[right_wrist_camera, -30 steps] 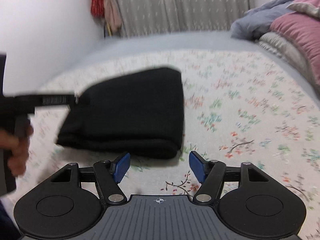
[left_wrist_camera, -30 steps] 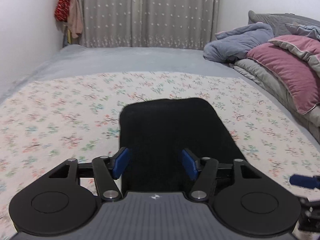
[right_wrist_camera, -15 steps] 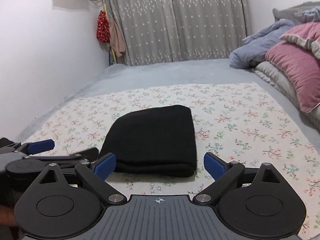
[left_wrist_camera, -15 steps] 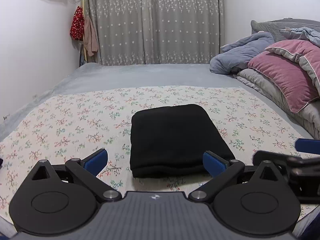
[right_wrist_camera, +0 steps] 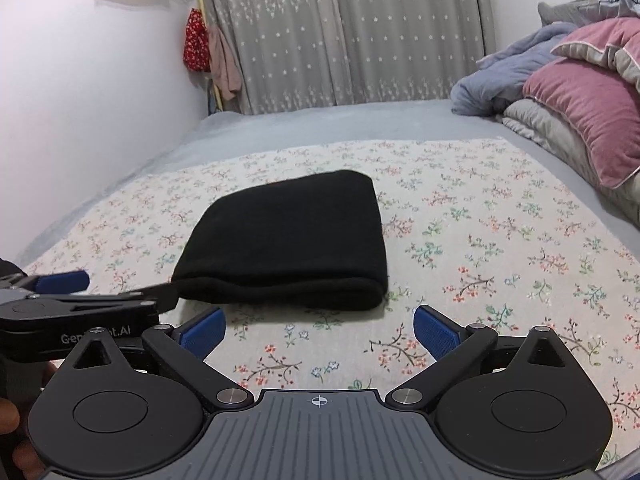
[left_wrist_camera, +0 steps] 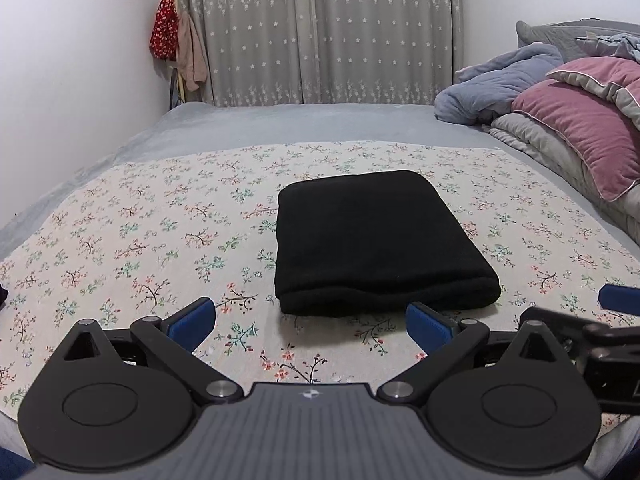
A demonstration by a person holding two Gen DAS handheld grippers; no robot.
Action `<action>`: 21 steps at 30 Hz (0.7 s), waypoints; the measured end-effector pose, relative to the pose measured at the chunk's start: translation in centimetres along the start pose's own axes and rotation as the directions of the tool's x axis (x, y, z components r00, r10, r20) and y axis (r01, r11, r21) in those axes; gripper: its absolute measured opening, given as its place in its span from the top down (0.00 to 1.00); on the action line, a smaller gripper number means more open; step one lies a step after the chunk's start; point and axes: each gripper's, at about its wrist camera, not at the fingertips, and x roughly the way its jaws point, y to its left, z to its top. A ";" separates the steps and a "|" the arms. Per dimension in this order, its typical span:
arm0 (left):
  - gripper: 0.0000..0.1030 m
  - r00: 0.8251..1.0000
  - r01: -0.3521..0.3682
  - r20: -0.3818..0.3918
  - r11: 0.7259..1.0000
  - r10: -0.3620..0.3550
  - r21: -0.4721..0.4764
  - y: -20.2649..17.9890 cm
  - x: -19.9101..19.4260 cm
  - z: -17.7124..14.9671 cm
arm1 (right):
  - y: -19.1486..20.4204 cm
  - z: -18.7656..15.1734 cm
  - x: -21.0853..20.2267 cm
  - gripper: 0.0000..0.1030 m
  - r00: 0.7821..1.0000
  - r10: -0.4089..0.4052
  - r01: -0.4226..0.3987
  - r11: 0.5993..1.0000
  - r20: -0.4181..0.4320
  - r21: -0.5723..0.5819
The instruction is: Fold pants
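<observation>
My left gripper (left_wrist_camera: pixel 310 326) and right gripper (right_wrist_camera: pixel 318 330) both hover with jaws spread wide, having just opened, nothing between them. Just beyond lie the black pants (left_wrist_camera: pixel 376 242), folded into a neat rectangle on the floral bedspread (left_wrist_camera: pixel 140 240).
</observation>
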 end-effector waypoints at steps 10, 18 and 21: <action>0.00 0.999 0.035 -0.022 0.999 -0.036 -0.014 0.0 0.0 -0.6 | 0.3 -0.2 -0.3 0.01 1.000 -0.026 0.027 0.999 0.006 -0.019; 0.00 0.999 0.035 -0.027 0.999 -0.036 -0.033 0.2 0.1 -0.6 | 0.5 -0.5 0.0 0.01 1.000 -0.029 0.029 0.999 -0.007 -0.033; 0.00 0.999 0.034 -0.027 0.999 -0.035 -0.040 0.2 0.1 -0.5 | 0.6 -0.6 0.0 0.01 1.000 -0.031 0.031 0.999 -0.007 -0.039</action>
